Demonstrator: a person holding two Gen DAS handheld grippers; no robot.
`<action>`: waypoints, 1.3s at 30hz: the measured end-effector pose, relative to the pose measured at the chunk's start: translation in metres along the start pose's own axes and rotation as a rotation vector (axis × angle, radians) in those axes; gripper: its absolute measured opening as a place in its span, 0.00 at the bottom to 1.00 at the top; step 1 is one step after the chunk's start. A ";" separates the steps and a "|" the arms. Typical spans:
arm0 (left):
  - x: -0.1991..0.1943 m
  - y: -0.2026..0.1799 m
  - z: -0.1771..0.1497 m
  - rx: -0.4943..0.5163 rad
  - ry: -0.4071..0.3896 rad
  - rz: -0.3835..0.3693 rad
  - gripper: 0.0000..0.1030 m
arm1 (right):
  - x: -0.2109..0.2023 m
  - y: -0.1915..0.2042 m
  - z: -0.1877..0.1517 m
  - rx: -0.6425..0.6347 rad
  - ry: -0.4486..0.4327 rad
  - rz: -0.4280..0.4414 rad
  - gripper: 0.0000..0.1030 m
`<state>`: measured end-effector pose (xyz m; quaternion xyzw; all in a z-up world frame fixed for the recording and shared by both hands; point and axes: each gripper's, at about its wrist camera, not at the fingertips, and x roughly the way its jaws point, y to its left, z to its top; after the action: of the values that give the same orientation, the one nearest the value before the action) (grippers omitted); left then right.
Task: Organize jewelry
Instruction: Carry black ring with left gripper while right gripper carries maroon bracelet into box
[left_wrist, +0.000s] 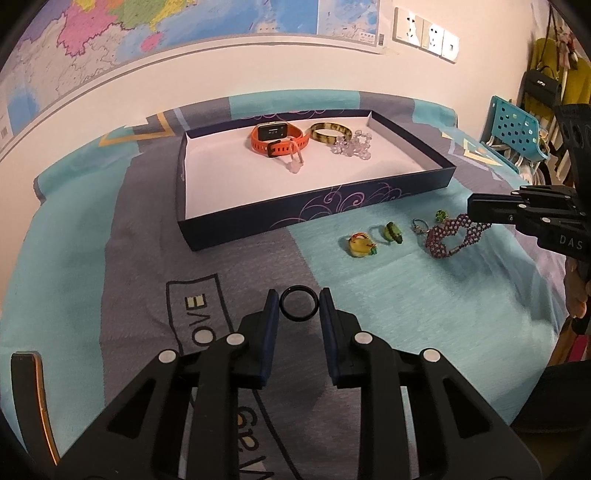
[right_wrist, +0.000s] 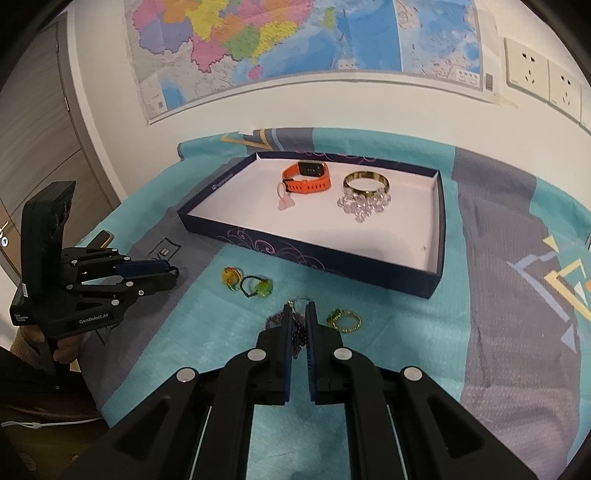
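Note:
A dark blue tray (left_wrist: 332, 206) with a white floor holds an orange watch (left_wrist: 279, 138), a gold bangle (left_wrist: 328, 132) and a clear crystal bracelet (left_wrist: 354, 144). My left gripper (left_wrist: 298, 302) is shut on a black ring (left_wrist: 298, 302) just above the cloth. My right gripper (right_wrist: 298, 317) is shut on a purple beaded bracelet (right_wrist: 298, 332), which also shows in the left wrist view (left_wrist: 452, 236). A yellow ring (left_wrist: 360, 245), a green ring (left_wrist: 391, 232) and a gold chain ring (right_wrist: 345, 319) lie on the cloth in front of the tray (right_wrist: 332, 266).
A teal and grey cloth (left_wrist: 406, 295) covers the table, which stands against a wall with a map. A blue perforated chair (left_wrist: 513, 129) and hanging bags stand to the right. A small keyring (left_wrist: 419, 225) lies by the beaded bracelet.

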<state>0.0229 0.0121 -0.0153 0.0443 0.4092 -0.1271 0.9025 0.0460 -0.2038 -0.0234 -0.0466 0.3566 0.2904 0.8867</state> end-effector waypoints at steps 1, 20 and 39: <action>0.000 0.000 0.000 -0.001 -0.001 -0.002 0.22 | -0.001 0.001 0.001 -0.003 -0.003 -0.001 0.05; -0.011 -0.007 0.018 0.033 -0.060 -0.026 0.22 | -0.017 0.012 0.028 -0.067 -0.067 -0.010 0.05; -0.005 -0.010 0.056 0.066 -0.108 -0.026 0.22 | -0.021 -0.003 0.068 -0.063 -0.142 -0.023 0.05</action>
<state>0.0576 -0.0068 0.0255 0.0619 0.3560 -0.1546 0.9195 0.0765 -0.1966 0.0409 -0.0579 0.2832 0.2939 0.9111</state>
